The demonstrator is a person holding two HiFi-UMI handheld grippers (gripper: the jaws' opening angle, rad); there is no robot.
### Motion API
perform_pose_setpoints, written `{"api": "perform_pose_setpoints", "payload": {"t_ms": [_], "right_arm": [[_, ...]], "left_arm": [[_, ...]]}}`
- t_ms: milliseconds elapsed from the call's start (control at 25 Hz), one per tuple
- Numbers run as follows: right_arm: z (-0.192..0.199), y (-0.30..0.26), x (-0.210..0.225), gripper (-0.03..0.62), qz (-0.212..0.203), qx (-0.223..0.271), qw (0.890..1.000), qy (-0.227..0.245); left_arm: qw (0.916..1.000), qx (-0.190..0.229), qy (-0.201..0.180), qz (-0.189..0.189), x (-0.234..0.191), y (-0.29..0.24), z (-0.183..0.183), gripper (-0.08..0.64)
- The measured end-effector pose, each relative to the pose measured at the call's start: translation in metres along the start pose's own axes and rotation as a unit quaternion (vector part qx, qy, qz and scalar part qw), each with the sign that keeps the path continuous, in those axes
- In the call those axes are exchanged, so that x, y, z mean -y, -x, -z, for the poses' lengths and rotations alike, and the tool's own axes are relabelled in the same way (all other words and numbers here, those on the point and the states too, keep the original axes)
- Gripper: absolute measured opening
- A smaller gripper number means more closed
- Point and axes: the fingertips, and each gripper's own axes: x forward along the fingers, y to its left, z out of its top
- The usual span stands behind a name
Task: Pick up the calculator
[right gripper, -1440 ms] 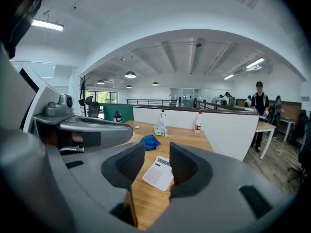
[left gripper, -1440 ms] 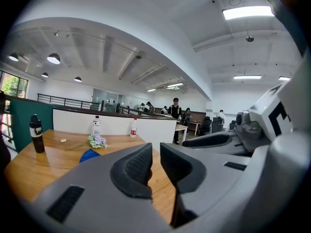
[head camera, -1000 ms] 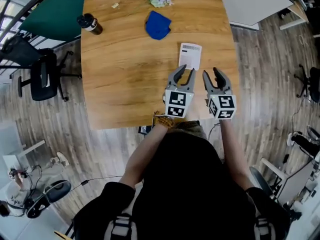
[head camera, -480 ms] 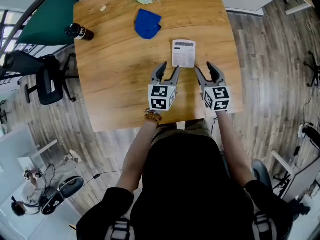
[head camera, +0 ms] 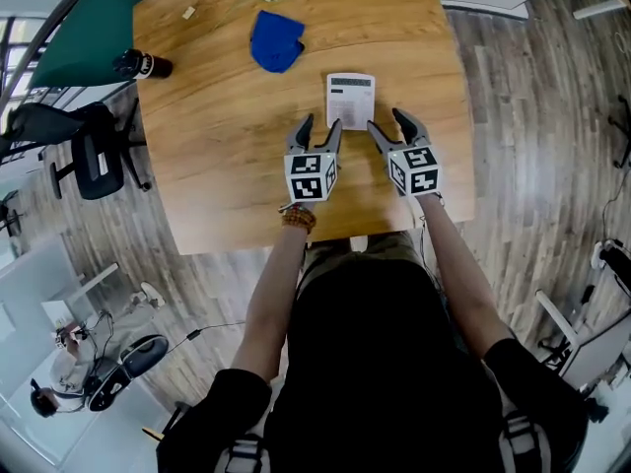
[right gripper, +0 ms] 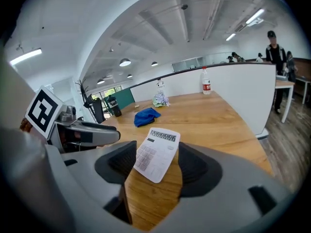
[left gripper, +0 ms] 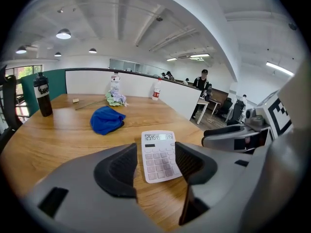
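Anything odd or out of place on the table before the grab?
Nothing stands out. The calculator lies flat with its display at the far end and shows no visible damage. The blue cloth is just crumpled, the bottle stands upright, and nothing is spilled.

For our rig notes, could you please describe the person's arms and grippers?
The left gripper and right gripper are grey with black jaw pads; their jaws are opening, nothing between them. Each carries a white cube with black square markers. The person wears black sleeves and a beaded bracelet on the left wrist.
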Motion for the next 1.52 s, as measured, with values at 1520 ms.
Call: {"api": "perform_pose_setpoints", "payload": {"t_ms": [1520], "right_arm": [[0.044, -0.095, 0.022, 0.278, -0.026, -0.064, 0.993, -0.098]], "left_arm": [[0.9937, -0.080, 0.076, -0.017, -0.034, -0.073, 0.062, 0.254]]}}
